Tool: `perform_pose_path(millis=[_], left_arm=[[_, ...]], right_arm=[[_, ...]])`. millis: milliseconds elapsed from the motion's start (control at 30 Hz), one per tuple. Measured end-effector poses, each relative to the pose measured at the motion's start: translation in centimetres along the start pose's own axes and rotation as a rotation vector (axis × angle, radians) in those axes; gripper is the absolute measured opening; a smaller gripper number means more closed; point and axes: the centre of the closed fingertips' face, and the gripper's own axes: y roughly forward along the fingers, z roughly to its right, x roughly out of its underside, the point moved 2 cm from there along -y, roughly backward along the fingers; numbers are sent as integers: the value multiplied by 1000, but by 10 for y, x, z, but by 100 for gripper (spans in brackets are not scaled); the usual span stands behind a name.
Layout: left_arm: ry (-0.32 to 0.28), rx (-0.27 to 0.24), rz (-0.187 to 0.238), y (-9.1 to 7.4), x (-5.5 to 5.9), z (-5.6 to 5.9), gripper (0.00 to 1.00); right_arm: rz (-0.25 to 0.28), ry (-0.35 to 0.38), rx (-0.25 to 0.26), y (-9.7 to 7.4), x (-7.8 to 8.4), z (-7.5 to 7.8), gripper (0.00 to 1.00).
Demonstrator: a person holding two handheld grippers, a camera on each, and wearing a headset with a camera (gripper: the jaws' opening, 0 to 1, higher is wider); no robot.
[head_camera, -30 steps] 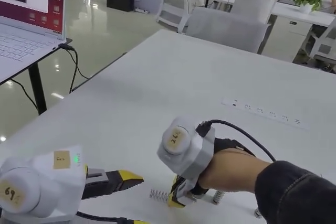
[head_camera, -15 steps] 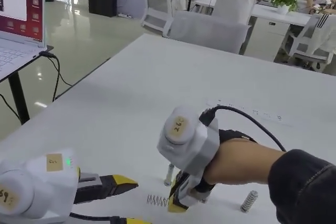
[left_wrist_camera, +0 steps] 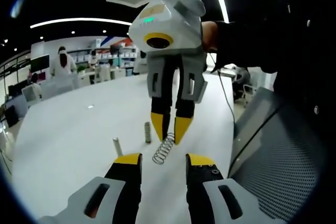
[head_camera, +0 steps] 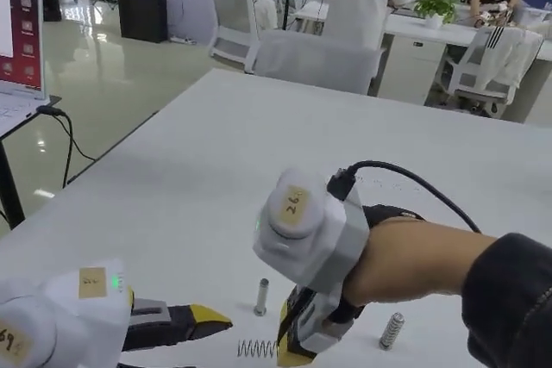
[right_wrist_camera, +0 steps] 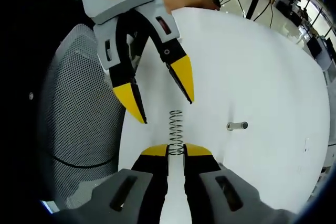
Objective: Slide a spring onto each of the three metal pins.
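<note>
On table (head_camera: 259, 170) spring (right_wrist_camera: 176, 124) lies flat, pointing at spread-jawed left gripper (left_wrist_camera: 164, 157); right gripper (right_wrist_camera: 176, 150) pinches end.

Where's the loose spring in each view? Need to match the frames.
Head view: spring at bottom centre, one end in the right gripper.
Left gripper view: spring at centre, under the right gripper's tips.
Right gripper view: spring at centre, rising from its own jaws.
Shared landmark: the bare pin.

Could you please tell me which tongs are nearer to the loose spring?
Right. The right tongs grip one end of the spring; the left tongs are open by its free end, not touching.
</note>
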Motion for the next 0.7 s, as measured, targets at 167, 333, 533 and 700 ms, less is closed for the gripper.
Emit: perform_pose_path(millis=[167, 333, 533, 700], left_arm=[[32, 20, -5, 1, -2, 5, 19], [56, 43, -12, 3, -3, 12, 13], [83, 62, -15, 3, -7, 16, 7], [94, 63, -21, 4, -6, 19, 5]], right_arm=[[10, -16, -11, -5, -3, -7, 8], [3, -32, -21, -8, -3, -13, 8], [-6, -49, -29, -11, -2, -17, 7], [-9, -62, -34, -13, -3, -21, 7]])
